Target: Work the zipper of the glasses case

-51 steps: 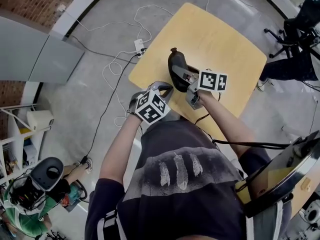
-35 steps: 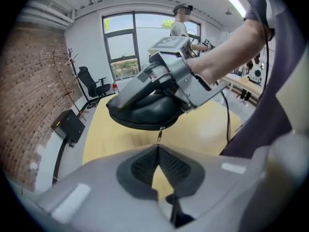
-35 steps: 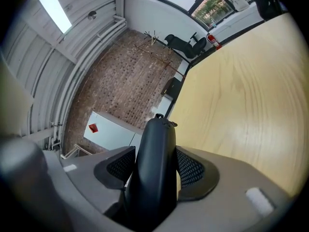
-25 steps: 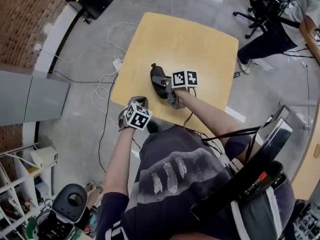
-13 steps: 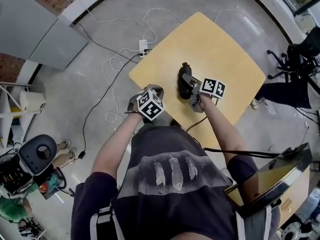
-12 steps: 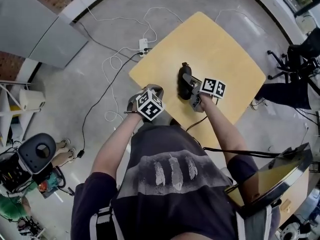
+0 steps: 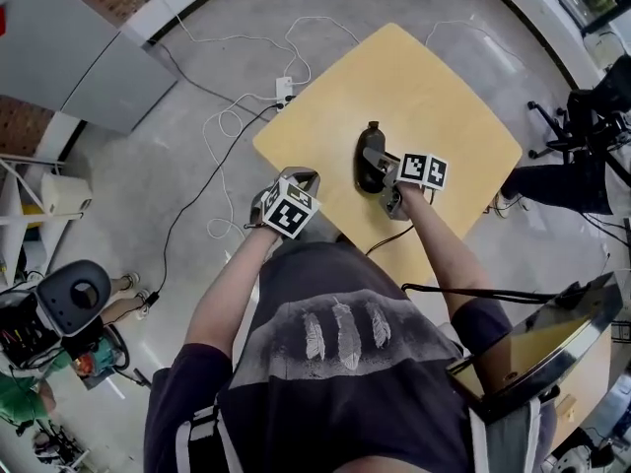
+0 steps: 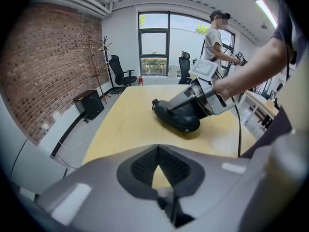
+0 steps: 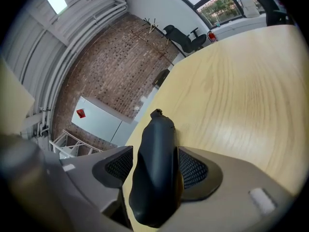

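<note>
Right gripper view shows the glasses case [image 9: 155, 168] standing on its edge between the two pads of the right gripper [image 9: 157, 175], both pads against its dark sides; the jaws have just been opening a little, yet the case sits gripped between them, probably to steady it so the zipper can be pulled; a small tab [image 9: 155, 113] sticks out at the far end, and I judge it to be the zipper pull, though it is too small to be sure. Head view puts the case on the near part of the wooden table [image 7: 444, 87], resting on the top; the left gripper [image 7: 296, 180] hangs beside the table's near corner, well apart from the case, jaws together on nothing; it seems poised to come in for the pull.
</note>
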### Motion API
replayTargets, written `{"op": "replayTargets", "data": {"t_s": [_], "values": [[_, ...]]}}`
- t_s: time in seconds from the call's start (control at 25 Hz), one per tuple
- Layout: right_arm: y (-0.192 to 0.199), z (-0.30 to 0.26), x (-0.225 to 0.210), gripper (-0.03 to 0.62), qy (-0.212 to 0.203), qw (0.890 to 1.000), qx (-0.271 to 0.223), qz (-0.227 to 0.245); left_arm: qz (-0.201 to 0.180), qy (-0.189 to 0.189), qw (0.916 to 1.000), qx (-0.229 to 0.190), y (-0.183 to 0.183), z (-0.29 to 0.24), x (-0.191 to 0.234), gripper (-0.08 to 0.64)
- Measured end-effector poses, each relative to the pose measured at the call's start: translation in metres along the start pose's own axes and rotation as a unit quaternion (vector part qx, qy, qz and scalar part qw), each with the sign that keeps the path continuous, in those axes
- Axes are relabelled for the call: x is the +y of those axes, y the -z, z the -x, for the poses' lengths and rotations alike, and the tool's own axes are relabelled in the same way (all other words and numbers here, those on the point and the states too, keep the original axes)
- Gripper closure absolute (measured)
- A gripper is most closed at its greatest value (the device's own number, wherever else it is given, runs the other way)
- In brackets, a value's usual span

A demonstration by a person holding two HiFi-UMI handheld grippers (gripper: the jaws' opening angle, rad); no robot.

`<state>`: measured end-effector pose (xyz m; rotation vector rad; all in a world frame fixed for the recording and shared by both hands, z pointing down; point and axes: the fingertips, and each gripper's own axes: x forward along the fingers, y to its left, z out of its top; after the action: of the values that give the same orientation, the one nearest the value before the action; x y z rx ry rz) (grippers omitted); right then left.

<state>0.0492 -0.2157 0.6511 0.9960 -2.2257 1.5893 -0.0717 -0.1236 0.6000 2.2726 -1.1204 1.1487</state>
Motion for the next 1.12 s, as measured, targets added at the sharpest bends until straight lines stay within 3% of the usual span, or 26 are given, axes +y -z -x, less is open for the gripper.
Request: {"op": "replayTargets", "data": {"t_s": [0.28,0.36,0.4,0.52,0.68,0.76,0.92,1.0,1.12], "values": [[-0.016,0.019,0.004,0.304,0.010,0.999,-0.038,0.023,0.032,-0.030,0.9983,-0.038,-0.025,0.027,0.017,0.560],[-0.030,0.033,0.017,0.310,-0.006,0.997,-0.060,0.042,0.069,-0.049,0.9943,-0.065,-0.031,0.048,0.024,0.560],[-0.038,0.042,0.026,0.353,-0.019,0.996,-0.070,0.060,0.095,-0.059,0.9900,-0.087,-0.039,0.059,0.028,0.560],[-0.052,0.069,0.054,0.571,-0.060,0.988,-0.083,0.115,0.165,-0.080,0.9702,-0.159,-0.068,0.091,0.037,0.560],[-0.042,0.087,0.101,0.591,-0.135,0.976,-0.079,0.149,0.226,-0.083,0.9466,-0.215,-0.086,0.120,0.037,0.560],[-0.036,0.098,0.127,0.591,-0.172,0.966,-0.078,0.177,0.227,-0.086,0.9417,-0.233,-0.094,0.129,0.028,0.560],[-0.021,0.101,0.185,0.591,-0.232,0.945,-0.066,0.221,0.200,-0.066,0.9423,-0.261,-0.101,0.157,0.017,0.560],[0.001,0.090,0.208,0.591,-0.251,0.939,-0.040,0.232,0.204,-0.049,0.9382,-0.276,-0.089,0.180,0.012,0.561],[0.032,0.075,0.236,0.591,-0.265,0.928,0.004,0.263,0.214,-0.053,0.9297,-0.295,-0.069,0.214,0.009,0.561]]}}
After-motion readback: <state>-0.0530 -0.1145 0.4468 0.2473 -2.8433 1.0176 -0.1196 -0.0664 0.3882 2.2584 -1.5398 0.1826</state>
